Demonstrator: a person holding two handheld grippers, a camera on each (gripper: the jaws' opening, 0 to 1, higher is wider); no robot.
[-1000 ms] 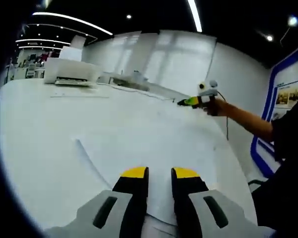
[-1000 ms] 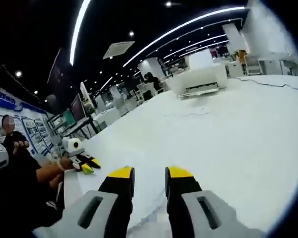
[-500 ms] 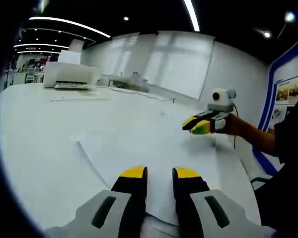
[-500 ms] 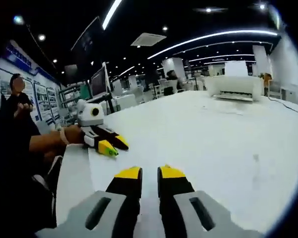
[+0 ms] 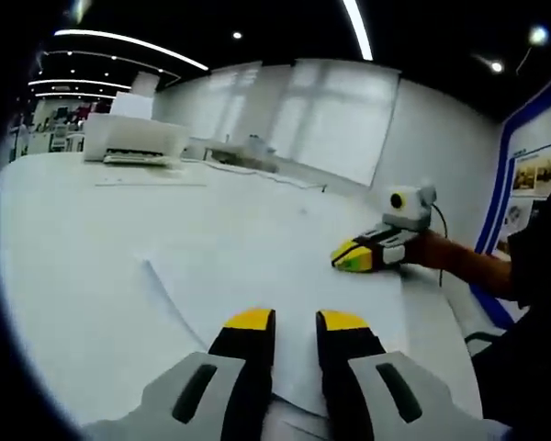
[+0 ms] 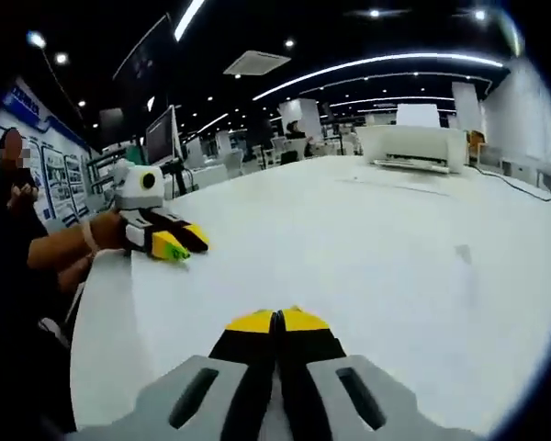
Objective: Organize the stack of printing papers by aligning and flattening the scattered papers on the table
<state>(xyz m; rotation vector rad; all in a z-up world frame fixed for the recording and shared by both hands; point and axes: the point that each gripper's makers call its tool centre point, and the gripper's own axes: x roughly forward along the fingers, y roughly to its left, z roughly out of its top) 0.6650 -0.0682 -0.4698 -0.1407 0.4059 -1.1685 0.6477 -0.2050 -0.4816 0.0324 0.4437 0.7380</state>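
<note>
A white sheet of paper point(image 5: 285, 276) lies flat on the white table point(image 5: 64, 239), its left edge slightly lifted. My left gripper point(image 5: 296, 320) hovers over the sheet's near edge with its yellow-tipped jaws apart and nothing between them. At the sheet's far right edge my right gripper point(image 5: 349, 258) is low on the paper, jaws together. The right gripper view has my right gripper point(image 6: 277, 320) shut, its tips pressed together above the white surface. There the left gripper point(image 6: 179, 244) comes in from the left, held by a hand.
A white printer point(image 5: 133, 138) point(image 6: 413, 147) stands at the table's far end, a cable point(image 5: 257, 171) running beside it. The person's arm point(image 5: 468, 266) reaches in along the table's right edge. The table's rounded near edge point(image 6: 96, 312) drops off at the left.
My right gripper's jaws have closed, and it has come down from above the table to the sheet's right edge. The left gripper has stayed where it was, still open.
</note>
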